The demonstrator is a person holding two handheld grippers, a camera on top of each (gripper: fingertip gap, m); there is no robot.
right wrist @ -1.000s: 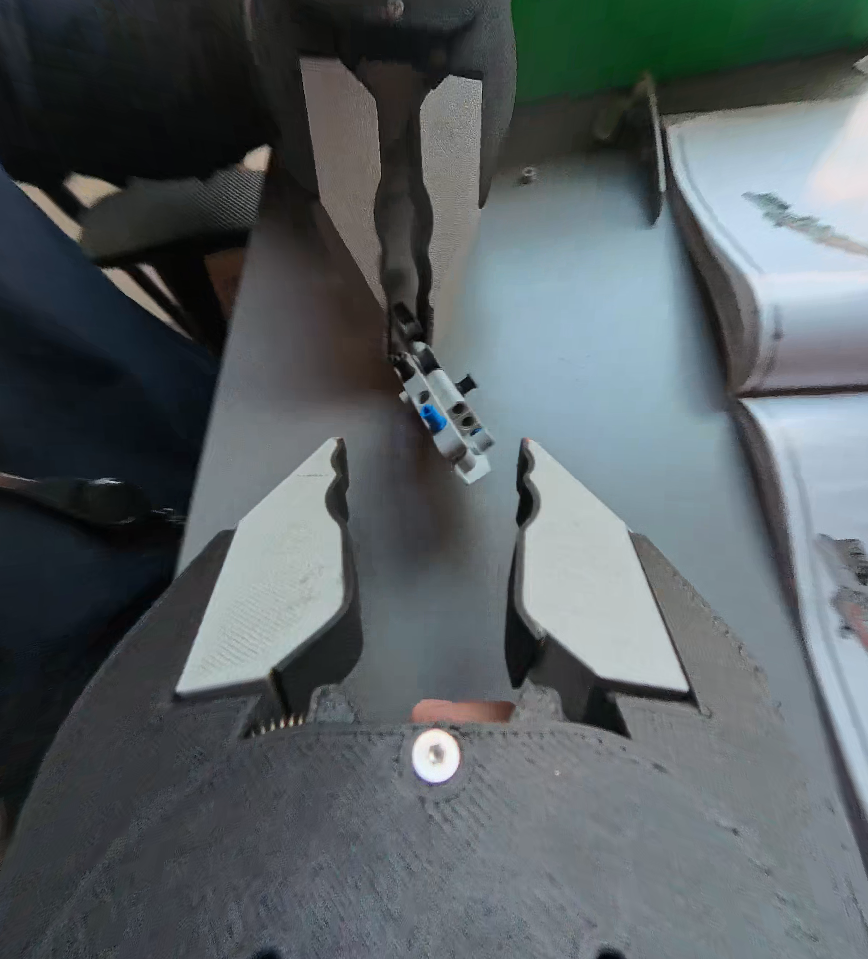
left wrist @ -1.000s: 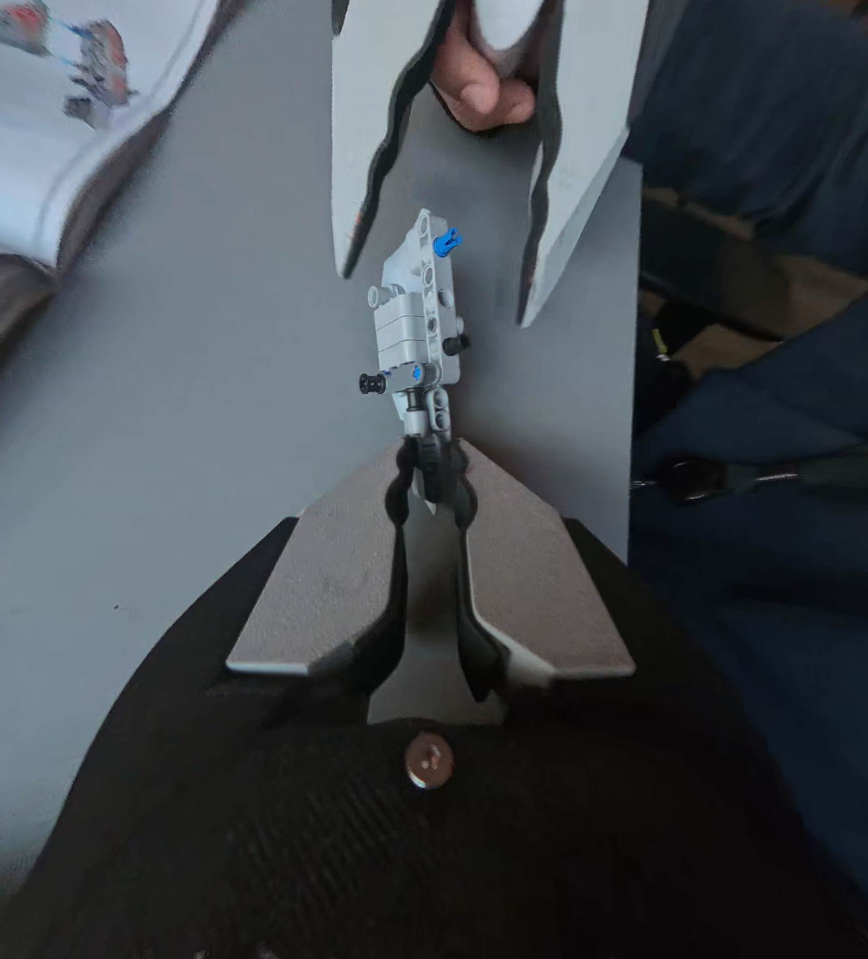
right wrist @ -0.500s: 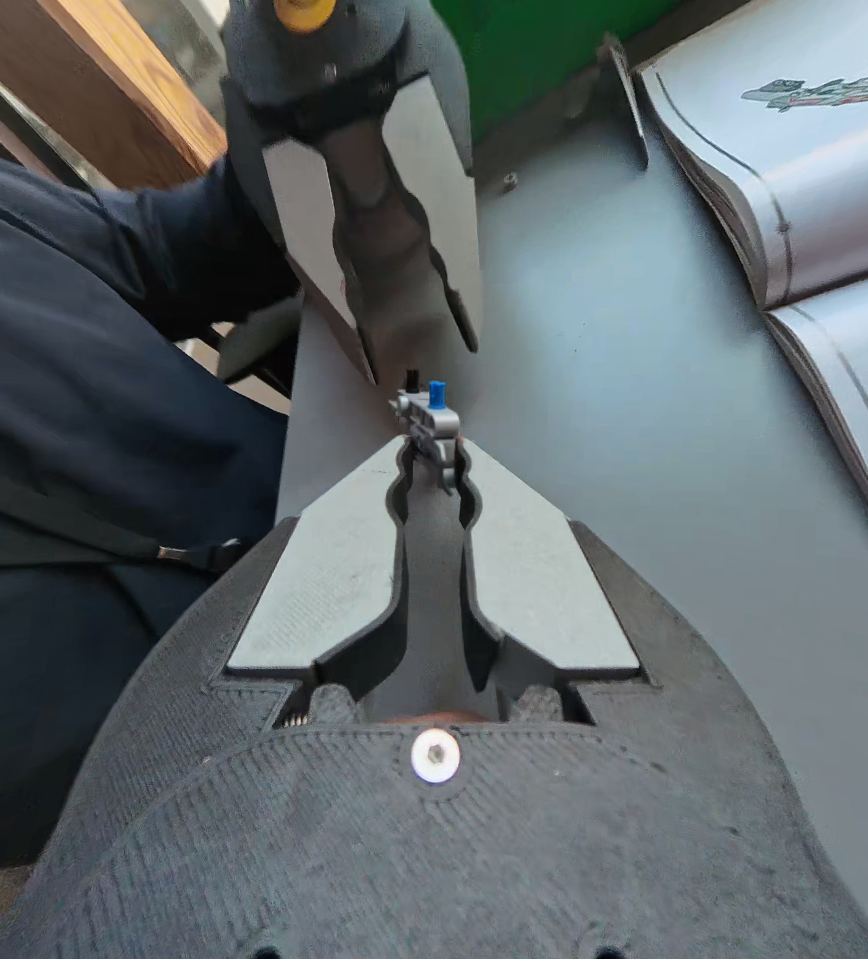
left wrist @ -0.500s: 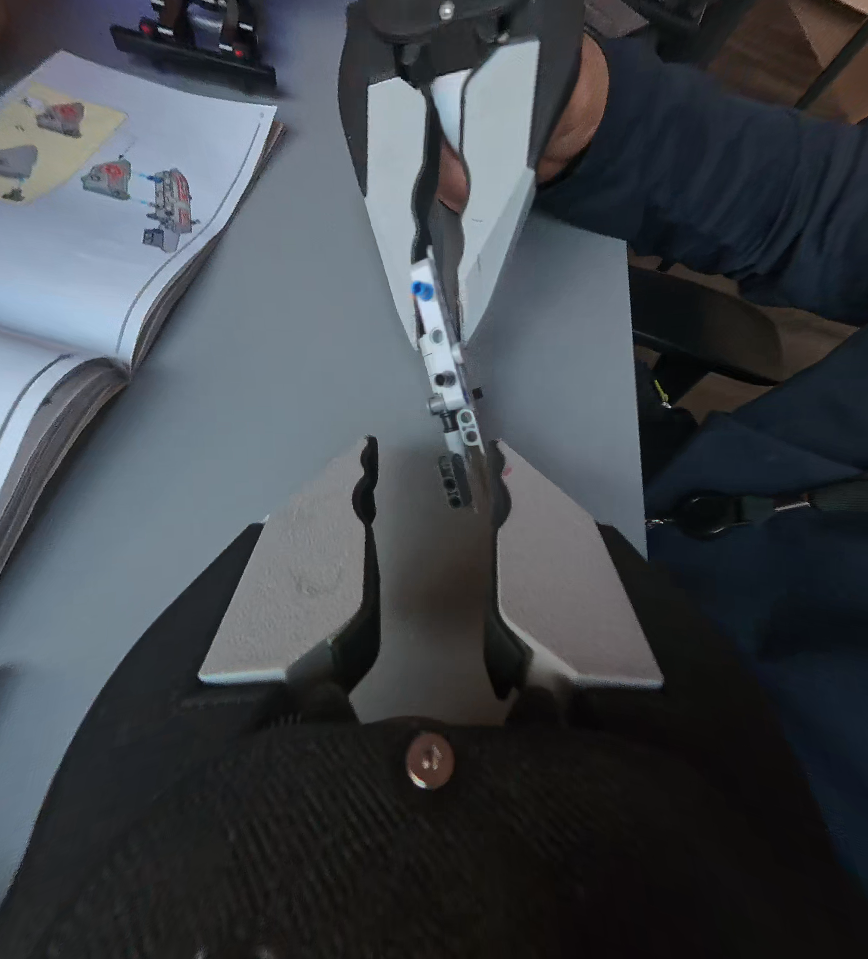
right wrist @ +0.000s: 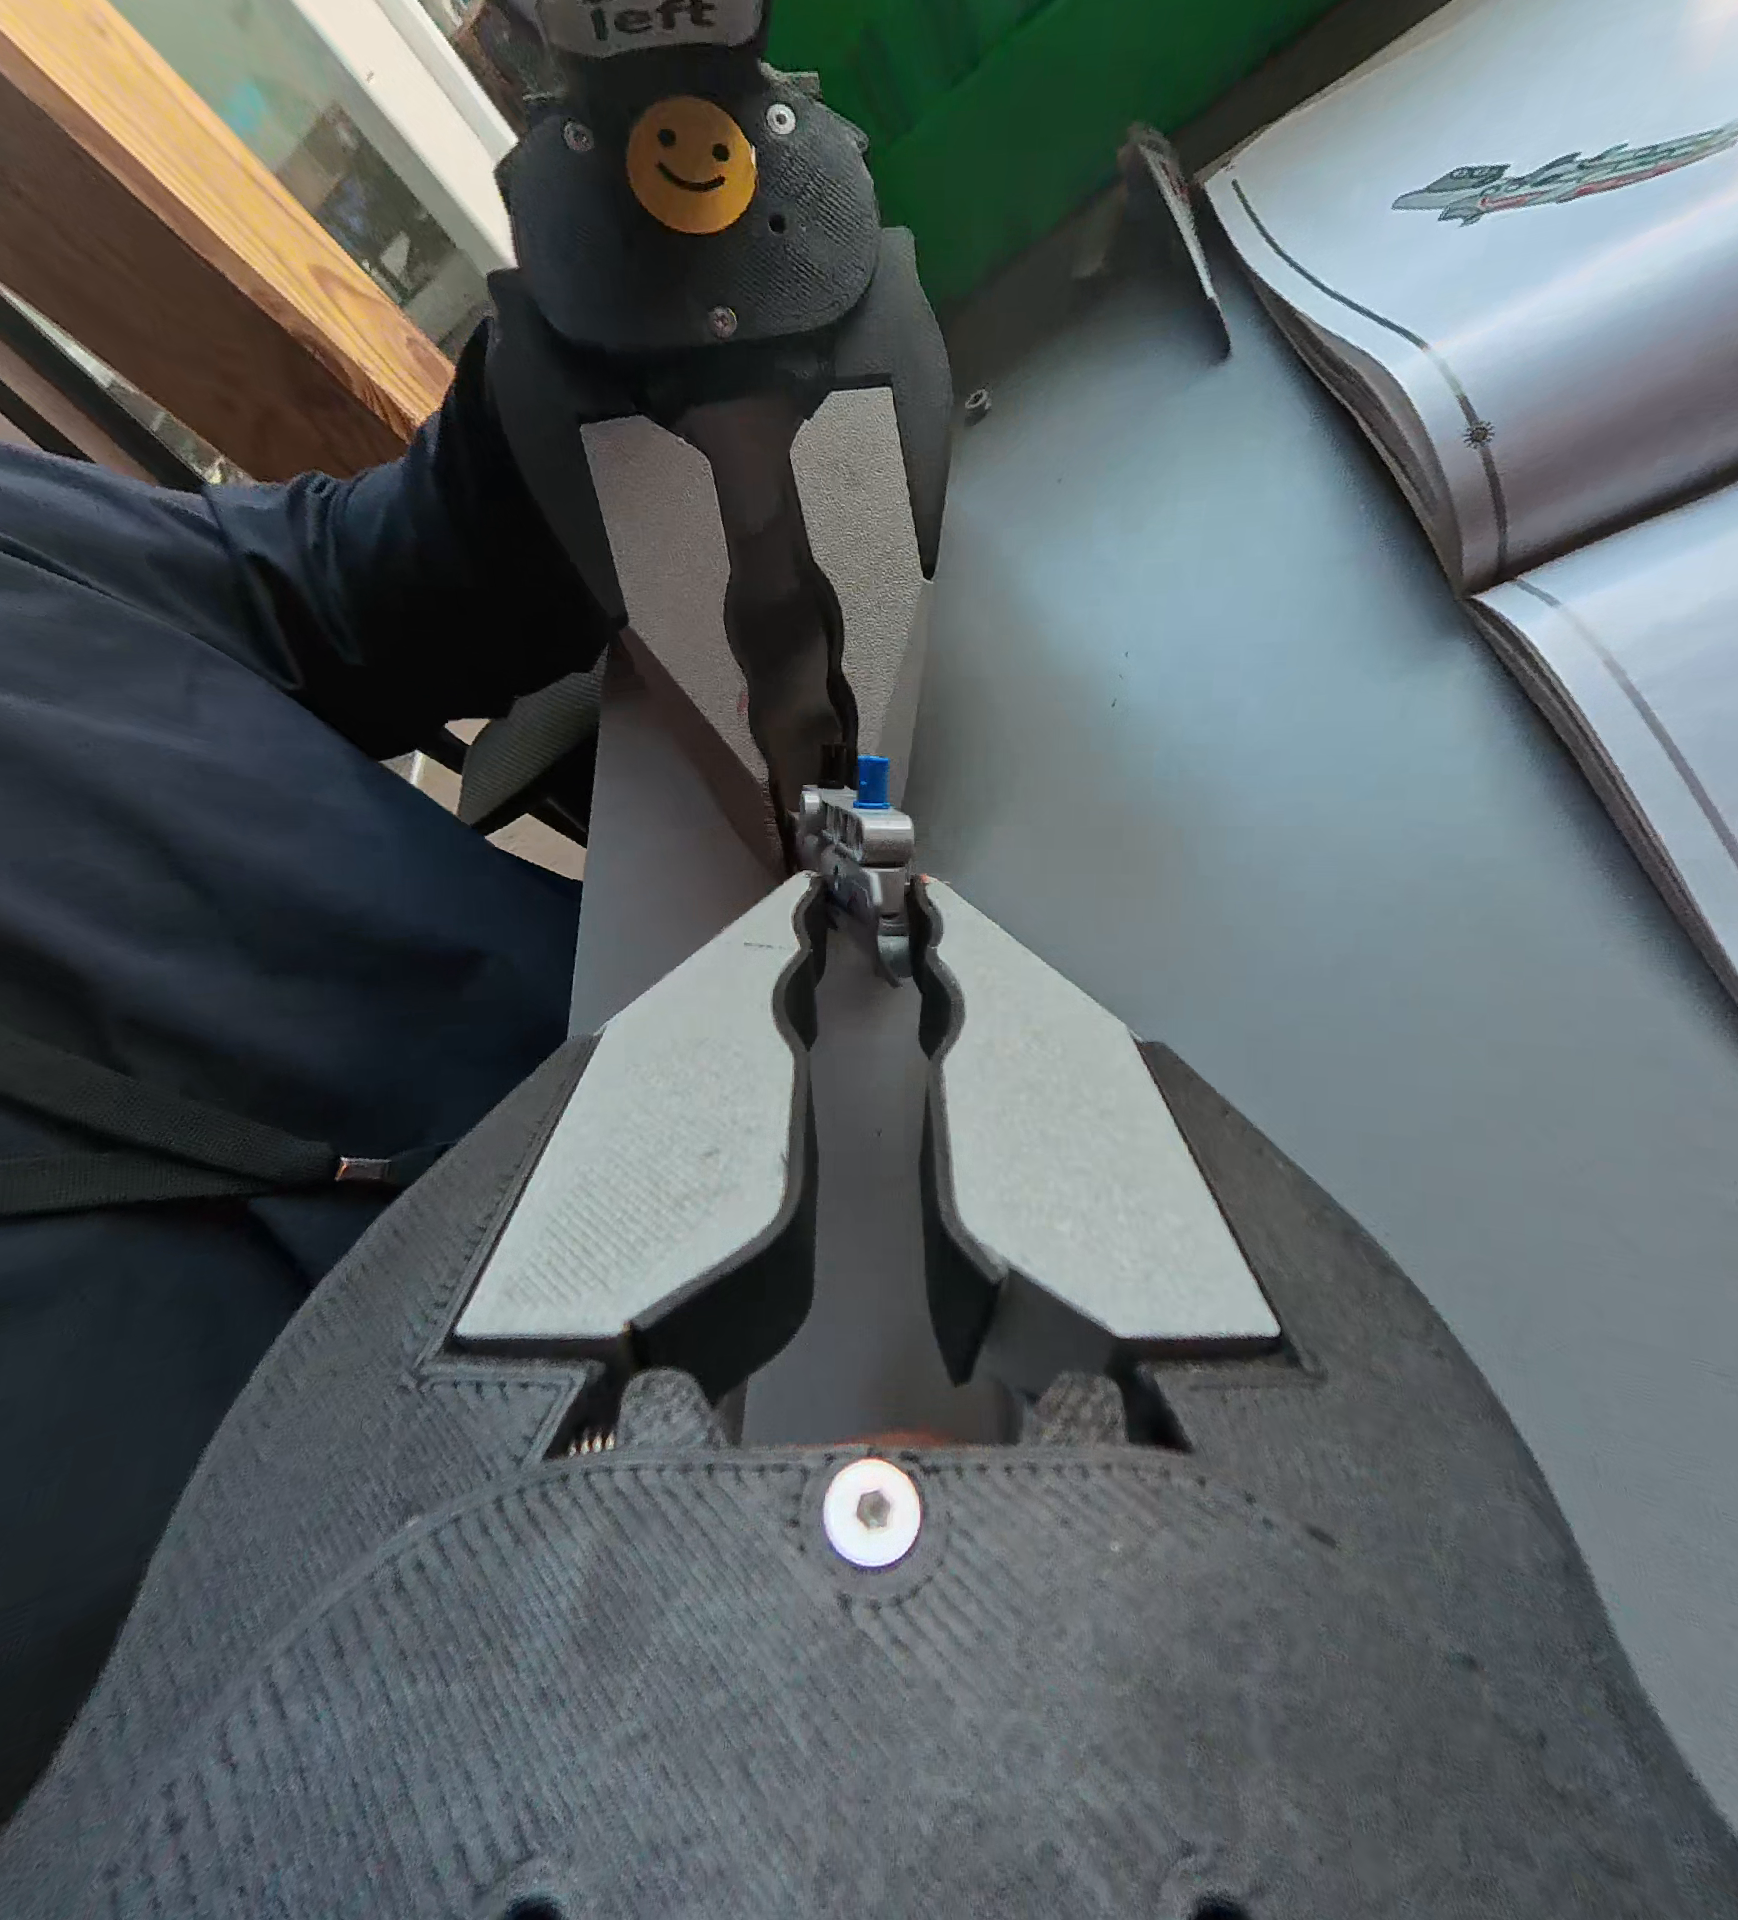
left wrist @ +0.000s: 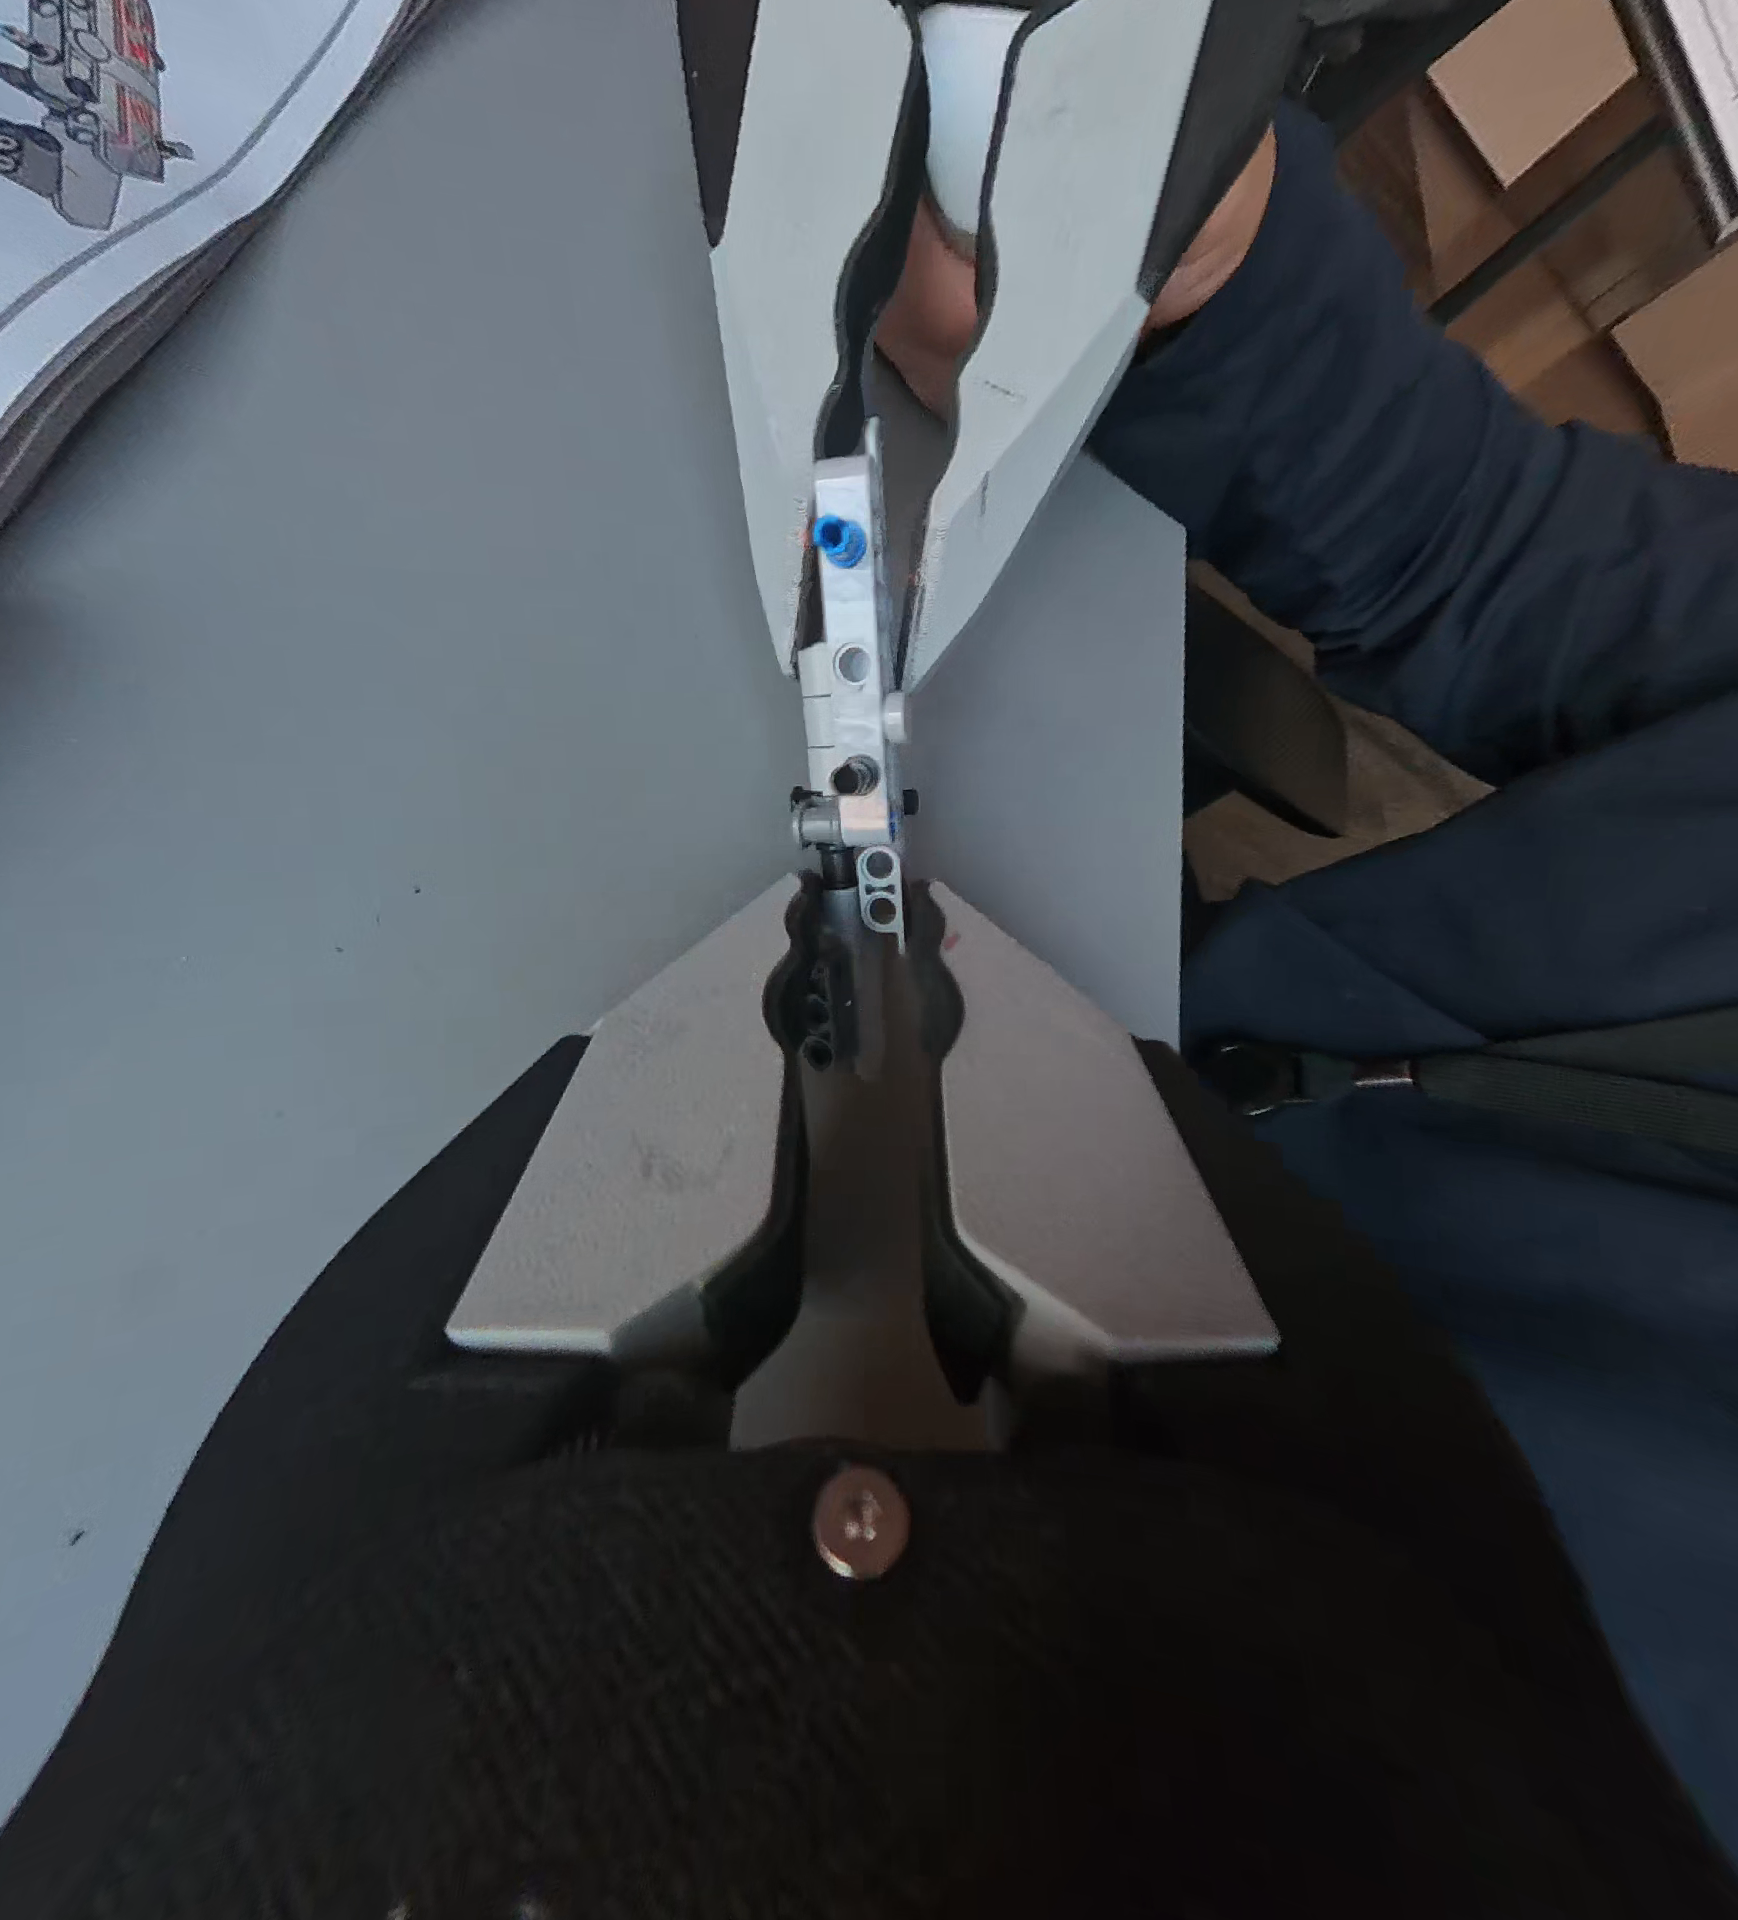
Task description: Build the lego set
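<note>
A small lego assembly (left wrist: 849,717) of light grey beams with a blue pin (left wrist: 837,537) and black pins hangs in the air above the grey table (left wrist: 325,831). My left gripper (left wrist: 860,935) is shut on its black lower end. My right gripper (left wrist: 854,613) comes from the opposite side and is shut on its light grey upper end. In the right wrist view the assembly (right wrist: 860,831) sits between my right gripper (right wrist: 860,914) and my left gripper (right wrist: 829,774), with the blue pin (right wrist: 870,779) sticking up. Much of the assembly is hidden between the fingers.
An open instruction booklet (left wrist: 65,208) lies on the table; it also shows in the right wrist view (right wrist: 1571,332). The table's edge (left wrist: 1182,727) runs just beside the grippers, with a person's dark blue clothing (left wrist: 1519,1143) beyond it. A green surface (right wrist: 1000,94) stands at the back. Less than 4 cm separates the two grippers' tips.
One second ago my left gripper alone held the assembly and my right was open. Then my right shut on it and my left opened. Now my left has shut on it again.
</note>
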